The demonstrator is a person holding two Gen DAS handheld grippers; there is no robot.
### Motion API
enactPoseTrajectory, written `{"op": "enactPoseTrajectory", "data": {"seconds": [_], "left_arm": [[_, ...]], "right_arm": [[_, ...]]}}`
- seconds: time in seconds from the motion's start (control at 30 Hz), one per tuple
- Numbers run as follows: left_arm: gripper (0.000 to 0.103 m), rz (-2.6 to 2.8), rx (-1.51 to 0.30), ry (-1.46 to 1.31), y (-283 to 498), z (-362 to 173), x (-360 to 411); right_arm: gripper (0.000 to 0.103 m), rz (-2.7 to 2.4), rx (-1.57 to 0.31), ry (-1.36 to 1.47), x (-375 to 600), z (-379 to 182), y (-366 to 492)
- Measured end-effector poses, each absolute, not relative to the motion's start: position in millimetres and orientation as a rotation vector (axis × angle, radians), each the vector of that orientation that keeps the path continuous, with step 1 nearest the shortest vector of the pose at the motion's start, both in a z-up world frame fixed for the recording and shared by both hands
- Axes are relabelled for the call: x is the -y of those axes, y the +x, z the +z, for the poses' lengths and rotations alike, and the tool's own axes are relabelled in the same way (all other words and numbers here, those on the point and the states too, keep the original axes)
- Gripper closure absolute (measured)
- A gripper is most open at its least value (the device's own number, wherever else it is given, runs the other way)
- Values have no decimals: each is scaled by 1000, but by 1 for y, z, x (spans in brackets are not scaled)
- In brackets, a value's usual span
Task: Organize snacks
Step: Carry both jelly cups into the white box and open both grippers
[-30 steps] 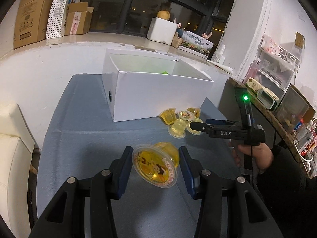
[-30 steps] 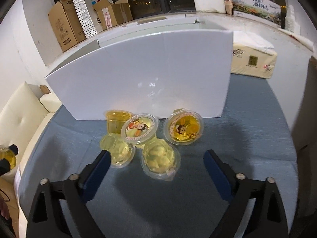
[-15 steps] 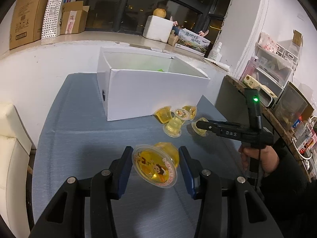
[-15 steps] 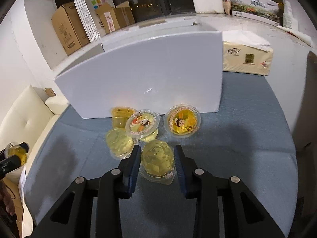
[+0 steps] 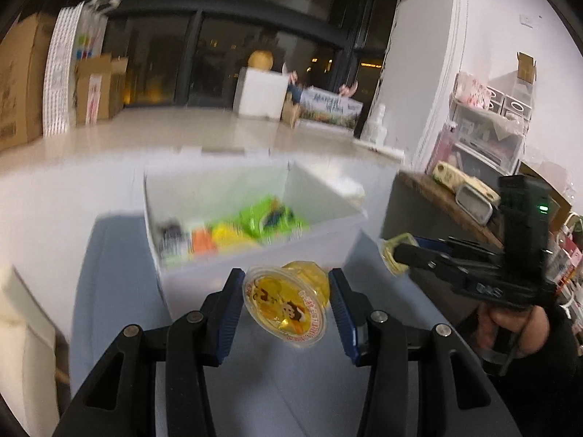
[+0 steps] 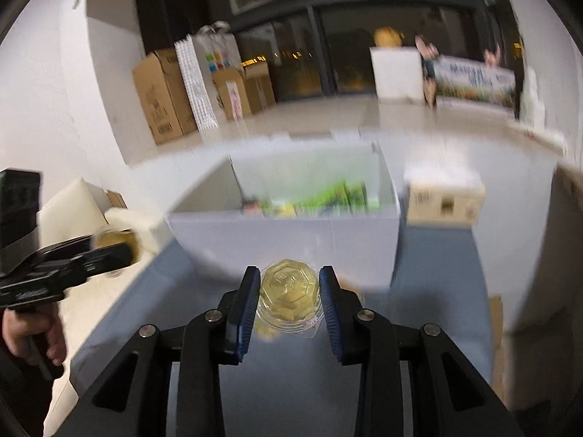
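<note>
Blue-padded fingers (image 5: 229, 302) of the left gripper (image 5: 286, 304) clamp a jelly cup (image 5: 288, 304) w/ a cartoon foil lid, tilted so the lid faces the cam. It hangs above the blue table (image 5: 120, 291), just in front of the white box (image 5: 255, 258). Box interior shows green, yellow & orange snack packs (image 5: 251, 225), blurred. In the right wrist view, the right gripper (image 6: 289, 291) pinches a 2nd cup (image 6: 289, 291) between its pads (image 6: 247, 302), base toward the cam, held near the box's front wall (image 6: 284, 244). Each gripper also shows in the other's view: the right one (image 5: 397, 255) at the right edge, the left one (image 6: 113, 247) at the left, each w/ a yellow cup at its tip. A tissue pack (image 6: 444, 200) sits just right of the box. Background cardboard boxes (image 6: 160, 98) are blurred.
</note>
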State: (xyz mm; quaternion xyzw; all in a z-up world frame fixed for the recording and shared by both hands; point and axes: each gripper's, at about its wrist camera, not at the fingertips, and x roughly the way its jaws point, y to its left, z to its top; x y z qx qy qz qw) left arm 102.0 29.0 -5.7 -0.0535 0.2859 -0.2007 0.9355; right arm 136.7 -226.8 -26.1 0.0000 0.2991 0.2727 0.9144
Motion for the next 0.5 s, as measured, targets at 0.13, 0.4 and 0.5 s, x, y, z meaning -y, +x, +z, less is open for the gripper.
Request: {"op": "enactPoseTrajectory", "data": {"seconds": [0.13,0.4,0.5], "left_arm": [[52,-393,-549,-97,148,18,-31],[52,-311,-616,-93,230,7,-42],[51,-292,-653,-77,237,-11,-41]], "right_arm": [[67,578,-543,-33,209,8,160],[67,563,-593,-72,177,11,233],[67,562,-635,-52,175,-4,248]]}}
